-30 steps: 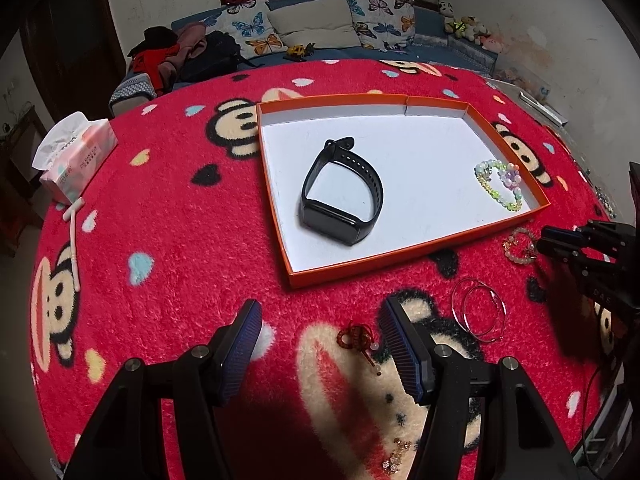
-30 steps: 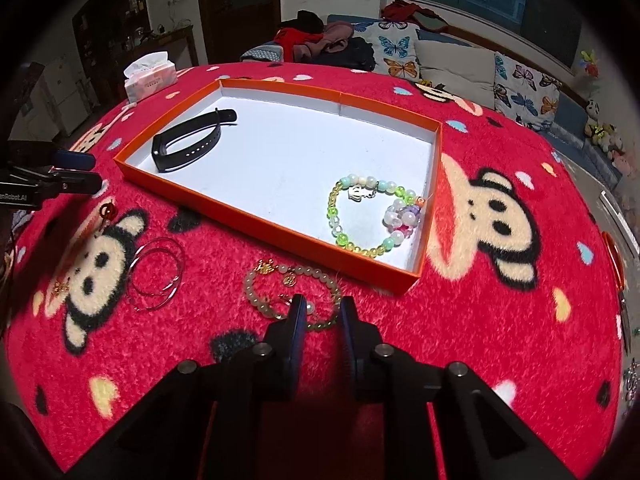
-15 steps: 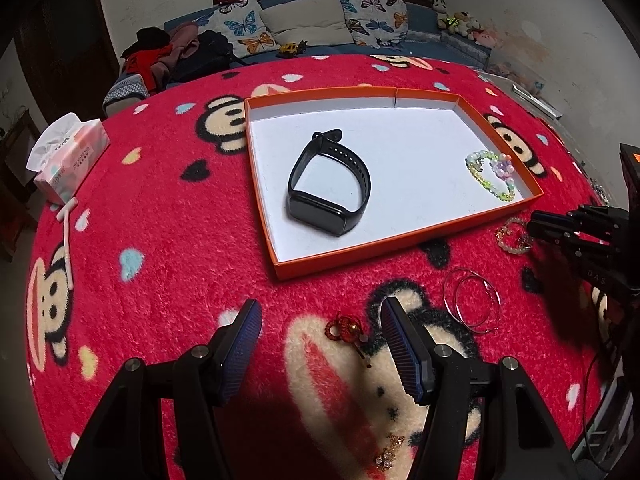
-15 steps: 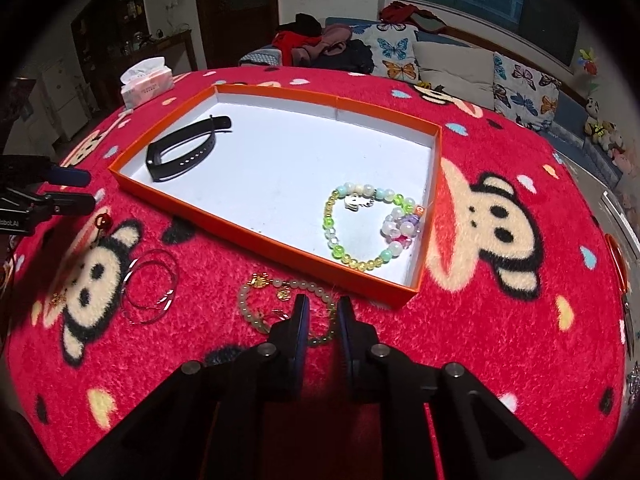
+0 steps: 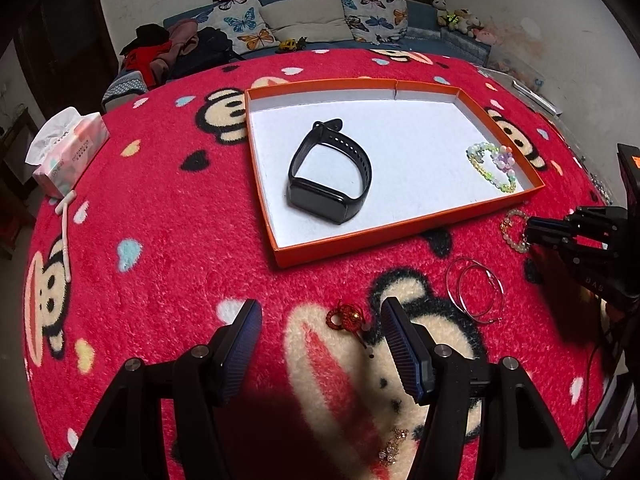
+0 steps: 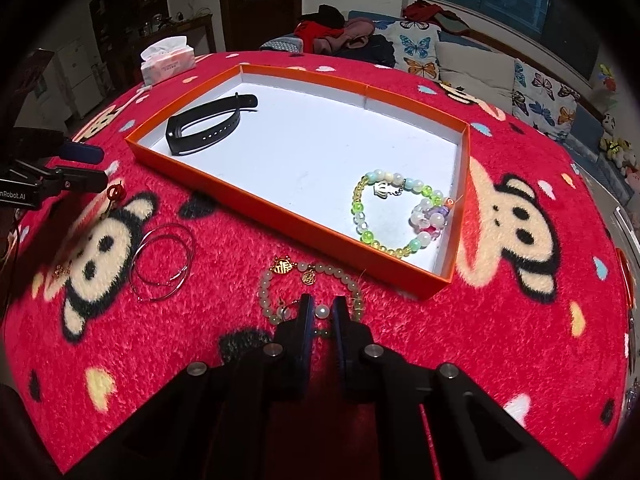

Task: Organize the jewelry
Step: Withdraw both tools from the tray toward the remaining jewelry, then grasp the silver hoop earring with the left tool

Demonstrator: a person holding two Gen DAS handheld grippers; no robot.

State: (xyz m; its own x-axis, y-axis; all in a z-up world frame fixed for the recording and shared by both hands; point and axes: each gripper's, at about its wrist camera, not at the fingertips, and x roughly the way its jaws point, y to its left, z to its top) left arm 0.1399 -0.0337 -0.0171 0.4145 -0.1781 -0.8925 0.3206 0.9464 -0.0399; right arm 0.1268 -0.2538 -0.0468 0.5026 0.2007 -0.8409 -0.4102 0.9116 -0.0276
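Red monkey-print blanket [image 6: 520, 320] fills the bed. Pale jade bracelet [image 6: 280, 280] with gold charms lies at six o'clock of the orange tray [image 6: 280, 224], and the right gripper [image 6: 322, 312] is clamped on one bead. Inside the tray: black band [image 6: 208, 128] and pastel bracelet [image 6: 400, 216]. Left gripper [image 5: 320, 344] (jaws apart) hangs over a red charm [image 5: 346, 317].

Far ahead of your tools, past the red blanket [image 5: 160, 240], you have a sofa [image 5: 424, 32] with butterfly pillows [image 5: 240, 26]. A tissue pack [image 5: 68, 152] lies ahead-left of the left tool.
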